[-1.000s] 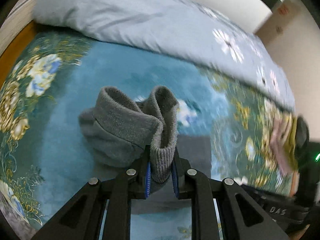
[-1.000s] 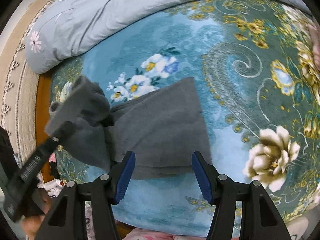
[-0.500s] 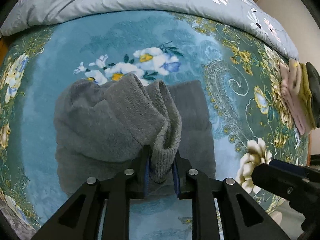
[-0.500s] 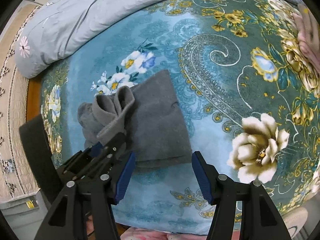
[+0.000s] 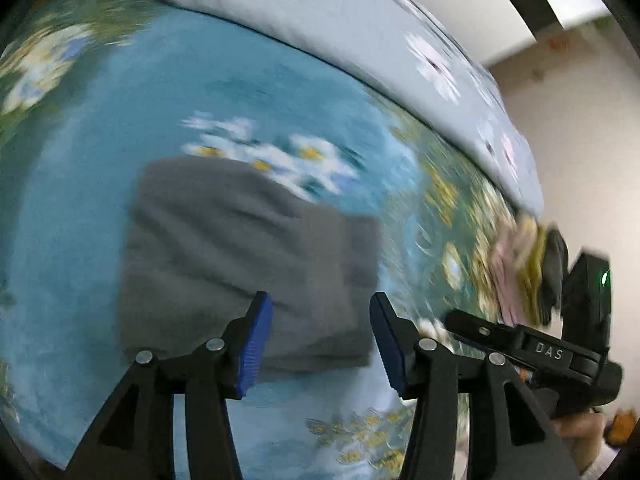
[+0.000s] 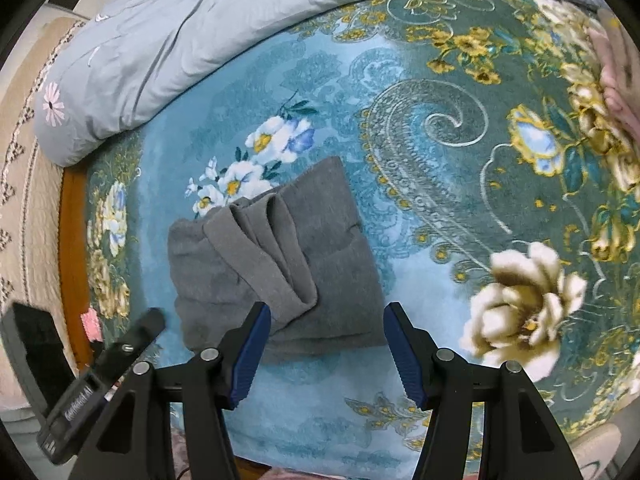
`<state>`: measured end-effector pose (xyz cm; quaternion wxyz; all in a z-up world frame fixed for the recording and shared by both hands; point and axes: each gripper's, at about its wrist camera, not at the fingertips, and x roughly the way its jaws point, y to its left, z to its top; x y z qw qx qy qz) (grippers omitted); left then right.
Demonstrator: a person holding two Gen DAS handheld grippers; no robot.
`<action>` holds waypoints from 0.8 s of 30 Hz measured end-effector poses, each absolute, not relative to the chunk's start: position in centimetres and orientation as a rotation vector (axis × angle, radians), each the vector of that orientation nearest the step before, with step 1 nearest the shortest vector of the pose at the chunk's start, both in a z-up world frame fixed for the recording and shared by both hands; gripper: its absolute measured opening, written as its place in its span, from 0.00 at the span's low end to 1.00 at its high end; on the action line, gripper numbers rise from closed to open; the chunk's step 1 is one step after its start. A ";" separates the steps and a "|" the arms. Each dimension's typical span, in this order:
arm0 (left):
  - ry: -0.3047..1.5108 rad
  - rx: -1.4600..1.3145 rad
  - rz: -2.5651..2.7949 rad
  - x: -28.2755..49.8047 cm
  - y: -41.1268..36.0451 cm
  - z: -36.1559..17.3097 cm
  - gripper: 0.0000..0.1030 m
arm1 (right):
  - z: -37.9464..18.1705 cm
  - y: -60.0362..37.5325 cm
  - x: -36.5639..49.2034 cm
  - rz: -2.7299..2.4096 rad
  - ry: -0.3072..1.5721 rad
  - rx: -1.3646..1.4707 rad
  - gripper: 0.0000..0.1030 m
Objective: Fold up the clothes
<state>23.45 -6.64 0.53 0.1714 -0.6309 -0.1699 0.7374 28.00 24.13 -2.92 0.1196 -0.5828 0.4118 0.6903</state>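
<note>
Left tool [image 5: 320, 336] opening with nothing between its pads, right tool [image 6: 326, 350] half open and empty, both hovering just above the near edge of the folded grey garment [image 6: 276, 276] left flat on the bed's floral blanket [image 6: 440, 140], apparently released to settle the fold.

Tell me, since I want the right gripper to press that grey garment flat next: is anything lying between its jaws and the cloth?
Nothing visible does. The right gripper hangs open directly over the near edge of the grey garment, with only bare blue floral blanket around it. The left gripper, its jaws opening and empty, sits off to the side.
</note>
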 end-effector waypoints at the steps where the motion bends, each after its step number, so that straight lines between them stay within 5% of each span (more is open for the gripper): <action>1: -0.513 -1.828 2.132 23.4 -8.5 -0.1 0.50 | -3.4 23.9 27.7 2.020 1.224 -1.707 0.61; 7: -0.704 -2.063 2.207 24.4 -15.6 -5.4 0.50 | -6.3 21.7 25.1 2.065 1.288 -1.768 0.62; 19: -0.676 -2.108 2.168 26.1 -14.9 -8.5 0.50 | -9.3 20.1 18.2 2.281 1.150 -1.852 0.65; 24: -0.701 -2.088 2.195 26.3 -14.9 -8.1 0.50 | -10.7 20.7 16.8 2.296 1.255 -1.866 0.65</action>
